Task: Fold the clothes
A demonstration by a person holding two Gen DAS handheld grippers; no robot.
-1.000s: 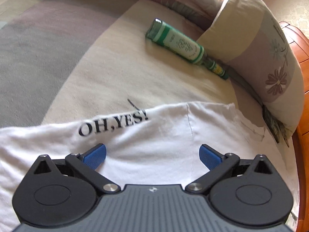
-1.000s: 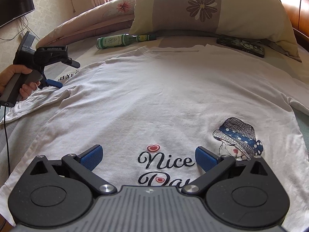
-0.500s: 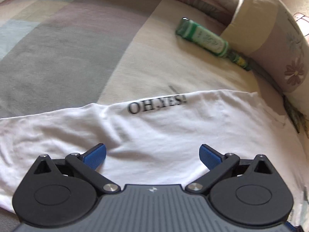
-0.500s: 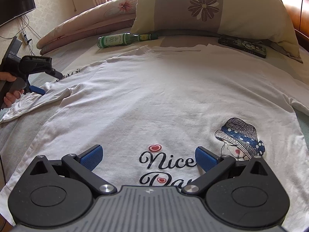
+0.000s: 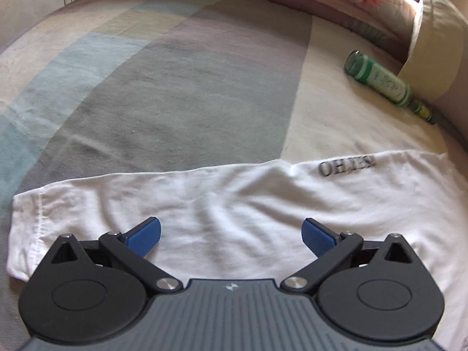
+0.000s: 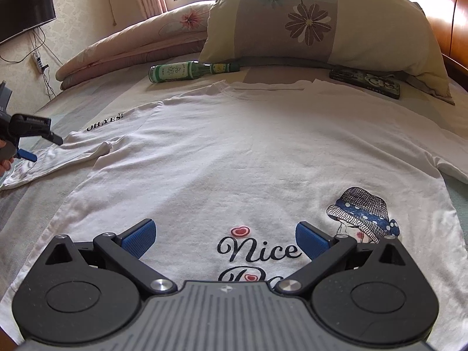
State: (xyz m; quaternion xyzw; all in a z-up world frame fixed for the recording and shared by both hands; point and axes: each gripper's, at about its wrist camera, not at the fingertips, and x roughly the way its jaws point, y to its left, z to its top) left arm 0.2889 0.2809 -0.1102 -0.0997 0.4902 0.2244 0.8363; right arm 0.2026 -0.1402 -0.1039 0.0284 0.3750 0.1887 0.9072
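Observation:
A white T-shirt (image 6: 248, 152) lies spread flat on the bed, printed with "Nice Day" and a hat drawing near its hem. Its left sleeve (image 5: 222, 204), marked "OH,YES!", stretches sideways and is a little wrinkled. My left gripper (image 5: 231, 235) hovers open just over that sleeve, nearer its cuff end, with nothing between its blue pads; it also shows at the left edge of the right wrist view as the left gripper (image 6: 29, 143), held by a hand. My right gripper (image 6: 225, 238) stands open above the lower front of the shirt, over the lettering.
A green glass bottle (image 6: 187, 71) lies on the striped bedsheet (image 5: 163, 87) by the shirt's left shoulder. A flowered pillow (image 6: 321, 26) and a dark phone case (image 6: 365, 83) sit beyond the collar. A folded quilt (image 6: 131, 46) lies far left; a wooden headboard (image 6: 456, 14) stands at the right.
My left gripper has slid outward along the sleeve, from near the "OH,YES!" print toward the cuff. The right gripper has stayed in place, and both remain open.

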